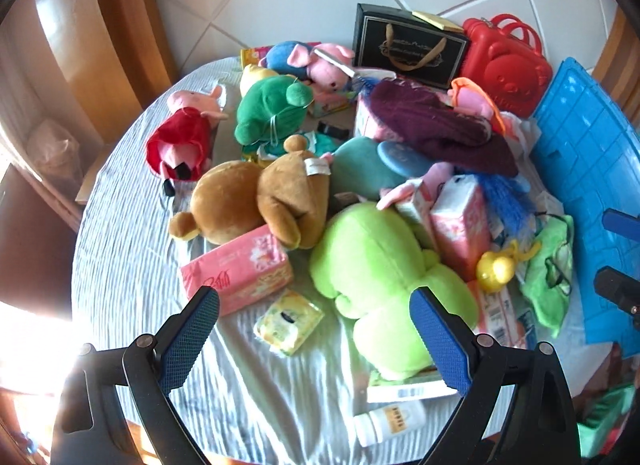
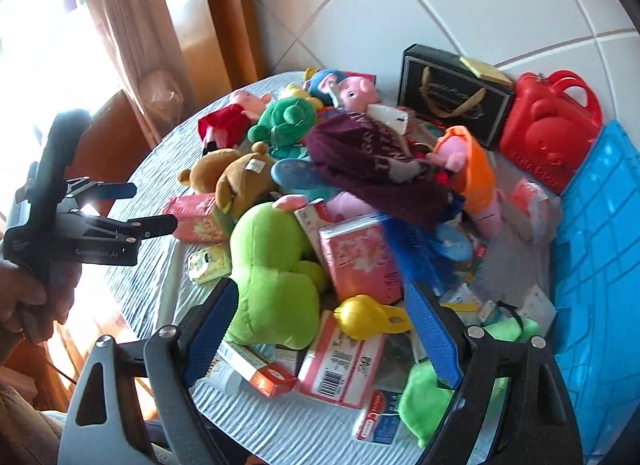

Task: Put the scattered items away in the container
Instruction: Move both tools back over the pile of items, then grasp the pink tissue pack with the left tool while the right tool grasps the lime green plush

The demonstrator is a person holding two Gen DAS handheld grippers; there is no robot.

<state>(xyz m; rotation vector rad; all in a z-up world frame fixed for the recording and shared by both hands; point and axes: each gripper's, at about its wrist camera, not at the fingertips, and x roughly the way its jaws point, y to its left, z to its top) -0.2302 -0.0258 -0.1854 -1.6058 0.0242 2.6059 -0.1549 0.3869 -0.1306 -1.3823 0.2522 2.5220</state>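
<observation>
Left gripper (image 1: 314, 339): fingers wide apart, holding nothing, above the yellow tissue pack (image 1: 289, 321).
Right gripper (image 2: 326, 339): also spread, empty, over the yellow duck toy (image 2: 366, 319).
Container: blue crate (image 2: 596, 249) at right edge of the table (image 1: 120, 265), w/ no item visible inside.
Lime green plush (image 1: 384, 277): near front of the pile, soft, light, prob. squashes; better to pinch a thick body part, not a limb.
Pink tissue pack (image 1: 238, 275): just beside the brown bear (image 1: 260, 205); film looks slippery, so take it across the short sides.

Plush toys (image 1: 384, 277) and tissue packs (image 1: 240, 273) lie heaped beside the blue container (image 1: 588, 169).
</observation>
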